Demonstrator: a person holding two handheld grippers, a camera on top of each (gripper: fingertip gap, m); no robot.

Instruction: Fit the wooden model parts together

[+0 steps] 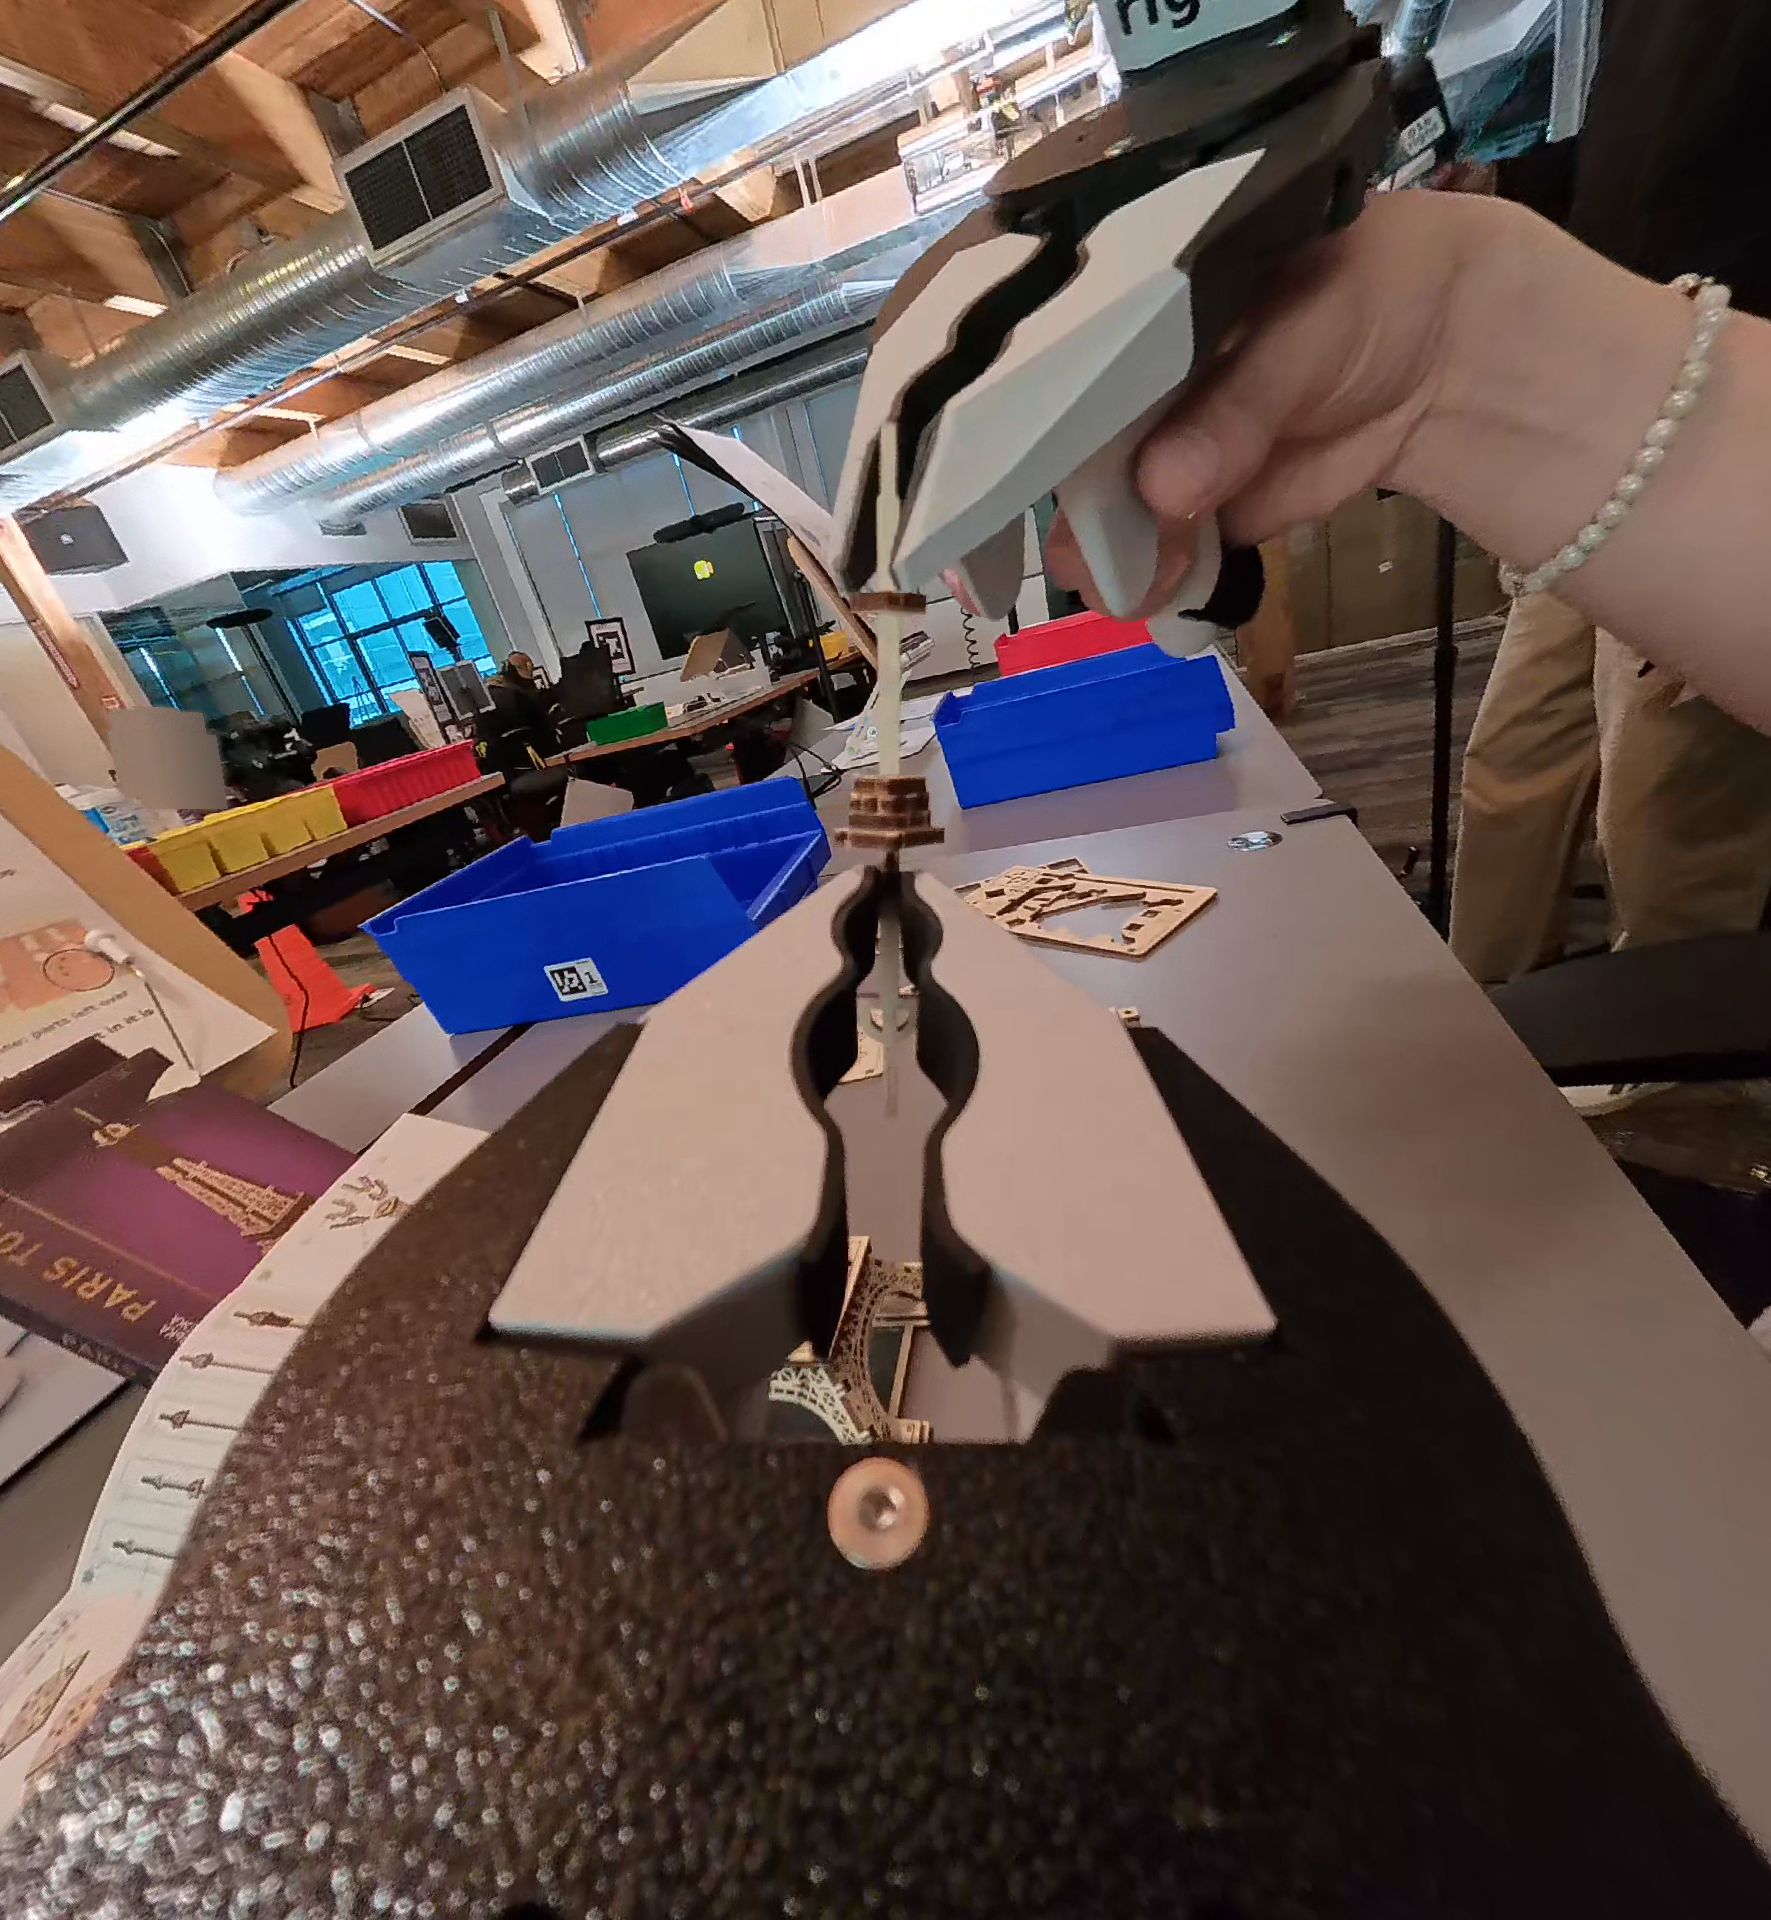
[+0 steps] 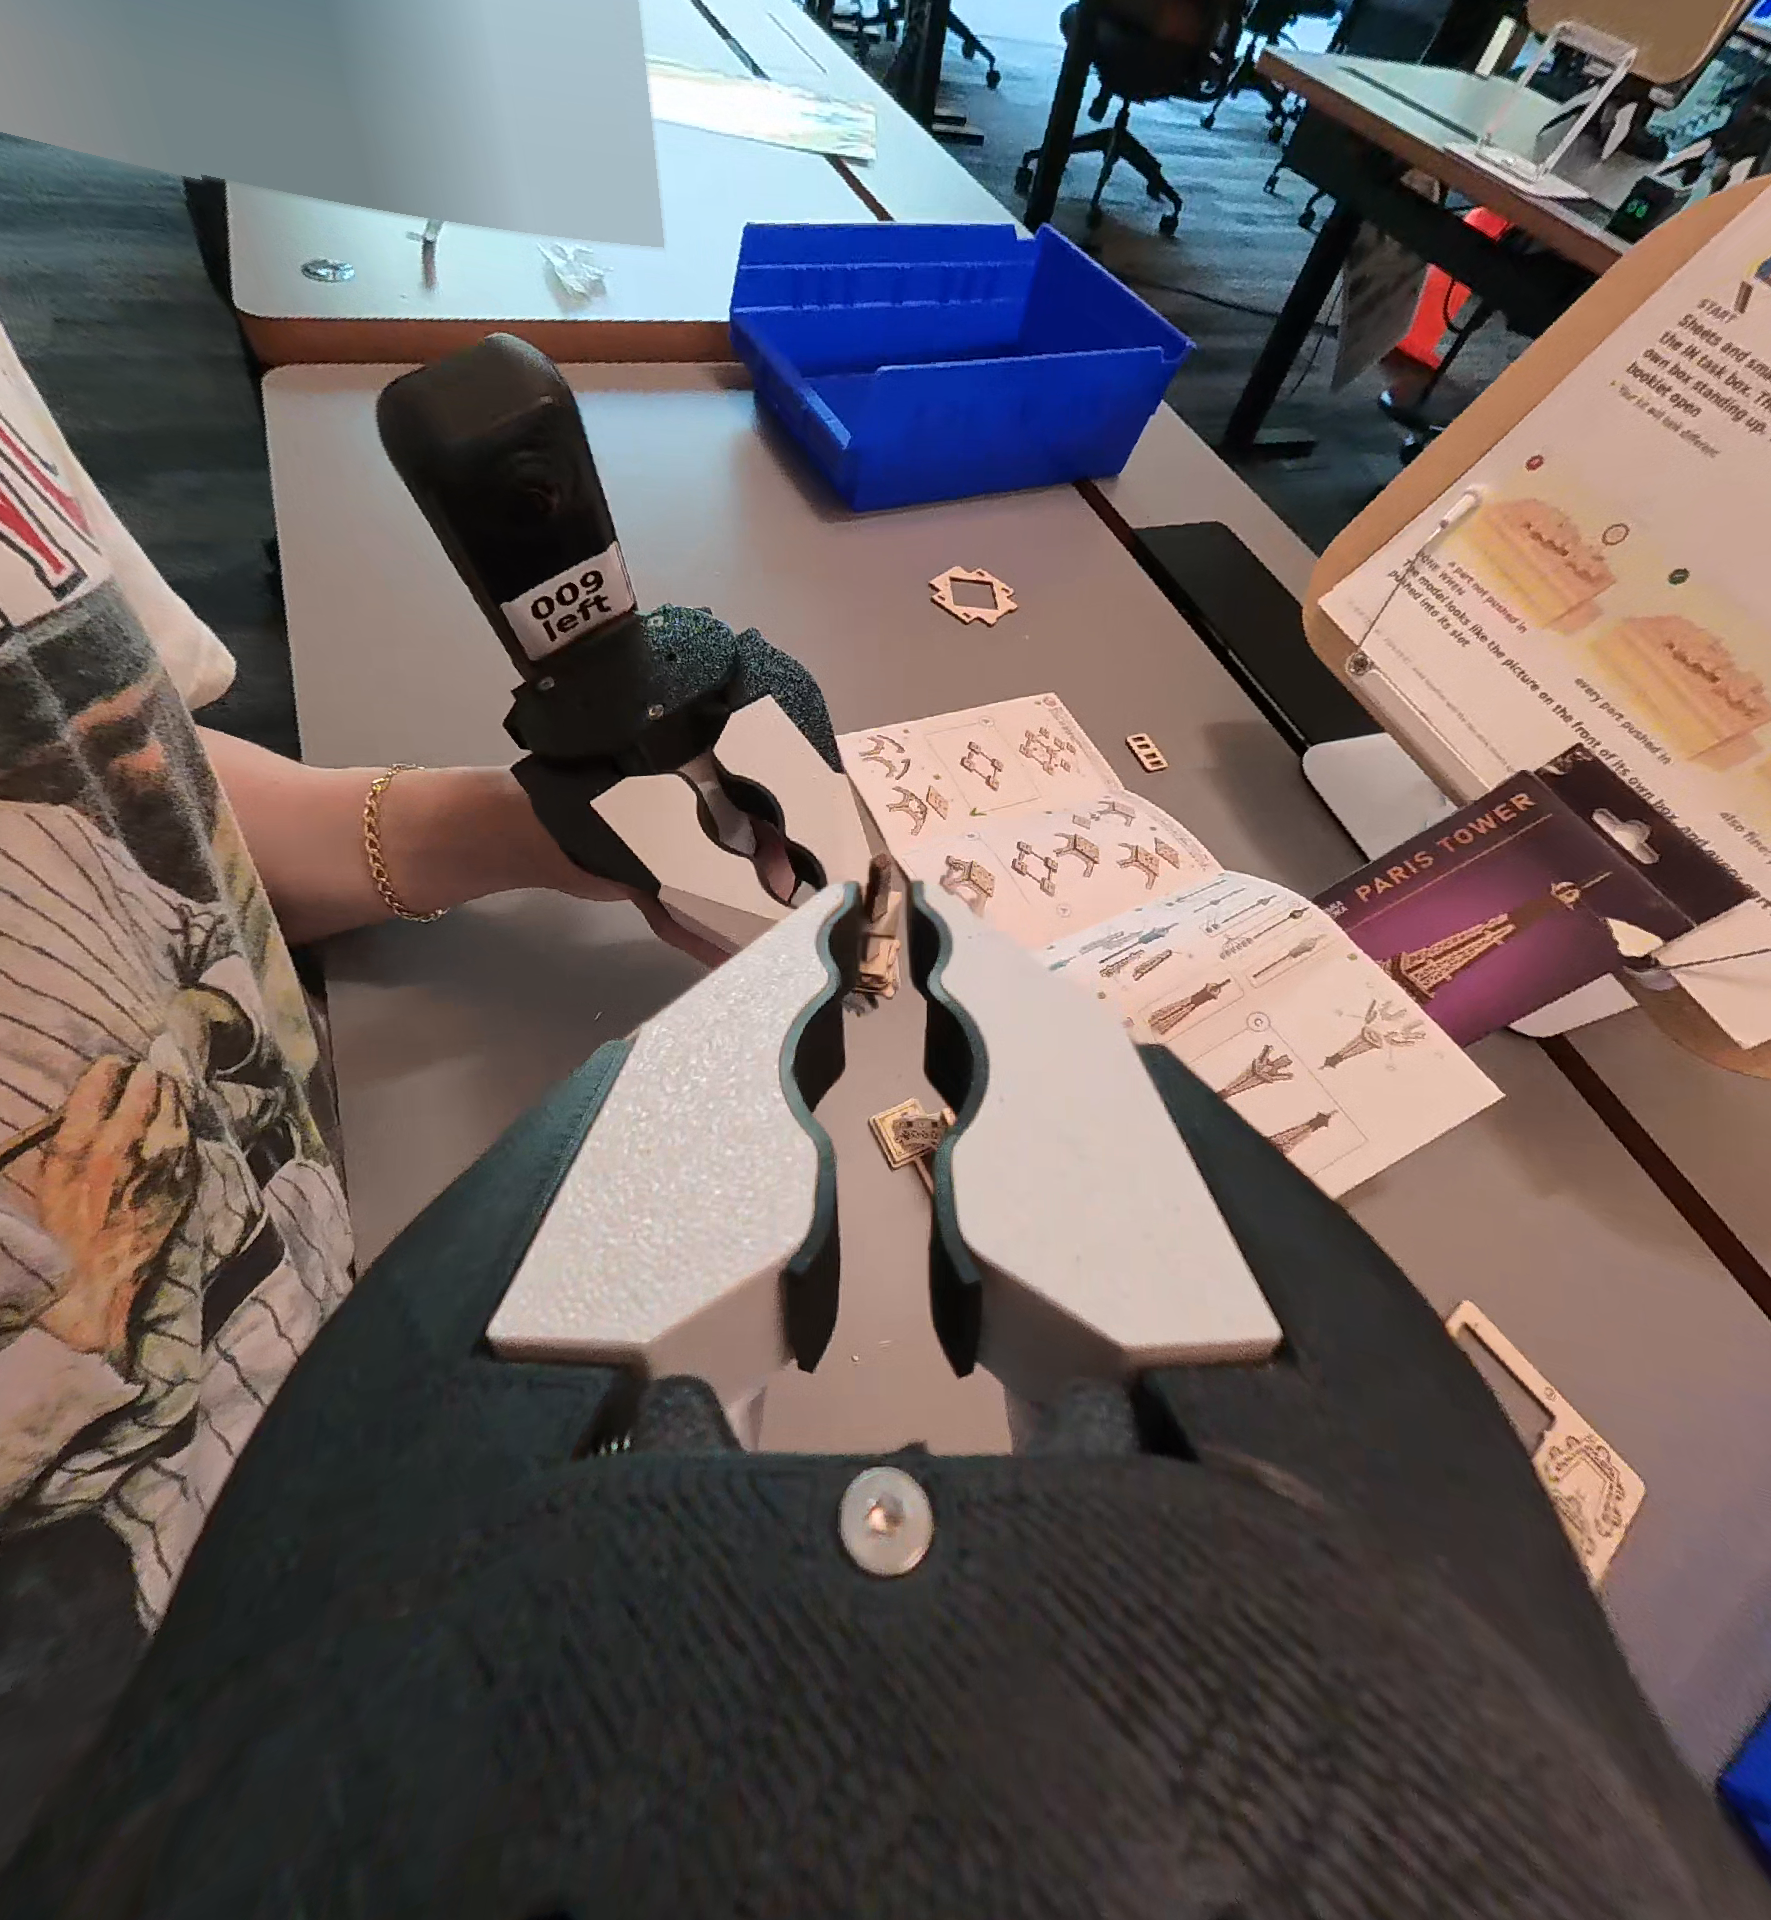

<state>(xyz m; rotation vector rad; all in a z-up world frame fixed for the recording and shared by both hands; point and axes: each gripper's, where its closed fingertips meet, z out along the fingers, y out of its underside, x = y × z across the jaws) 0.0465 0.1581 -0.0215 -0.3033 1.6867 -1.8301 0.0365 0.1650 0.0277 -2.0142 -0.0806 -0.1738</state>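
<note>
The left gripper [image 1: 886,883] is closed on the lower end of a thin pale wooden spire [image 1: 891,717], which stands upright above its fingertips. A stack of small square wooden collars [image 1: 889,805] sits on the spire just above those tips. The right gripper [image 1: 876,582] comes down from above and is closed on the spire's upper end, with one more small collar [image 1: 889,601] threaded on the spire just below its tips. The whole assembly is held in the air over the middle of the desk [image 1: 1328,1039], clear of its surface.

In the right wrist view, left to right: the left gripper [image 2: 808,883] at centre left, the held parts [image 2: 881,925] between the right gripper's fingertips, a loose square frame piece [image 2: 972,594] toward the far edge, the open instruction sheet [image 2: 1172,935], then the purple kit box [image 2: 1504,914] at the right edge. A blue bin [image 2: 964,364] stands at the far edge.

Step in hand, as judged: seating the upper collar down onto the stack. Recommended practice:
- Keep both grippers in line with the spire; any sideways load may snap the thin wood.
- Hold the lower grip fixed as the anchor.
- Slide the collar straight down with its corners square to the stack.
- Press only until it meets the stack.
</note>
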